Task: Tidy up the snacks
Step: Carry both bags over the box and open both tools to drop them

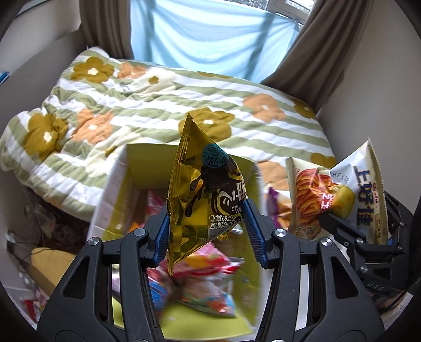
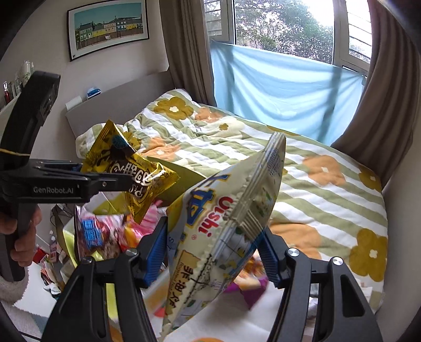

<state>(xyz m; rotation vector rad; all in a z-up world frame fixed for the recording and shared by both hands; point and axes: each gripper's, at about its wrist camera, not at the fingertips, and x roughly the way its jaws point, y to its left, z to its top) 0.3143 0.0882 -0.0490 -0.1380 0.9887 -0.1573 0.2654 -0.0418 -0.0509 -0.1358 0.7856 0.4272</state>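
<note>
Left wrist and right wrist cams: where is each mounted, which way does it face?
Left wrist: sits on the left claw, looking along its fingers at the gold snack bag it grips, above the open box, bed beyond; right claw at the right edge.
Right wrist: sits on the right claw, facing its white Oishi bag, bed and window; left claw and the person's hand at left.
Shared: both bags, box, floral blanket, blue sheet.

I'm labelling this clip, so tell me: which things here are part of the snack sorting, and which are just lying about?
Job: gold foil snack packet in left gripper; white Oishi chip bag in right gripper; open yellow-lined box.
Lying about: floral striped quilt; blue sheet; framed picture.
</note>
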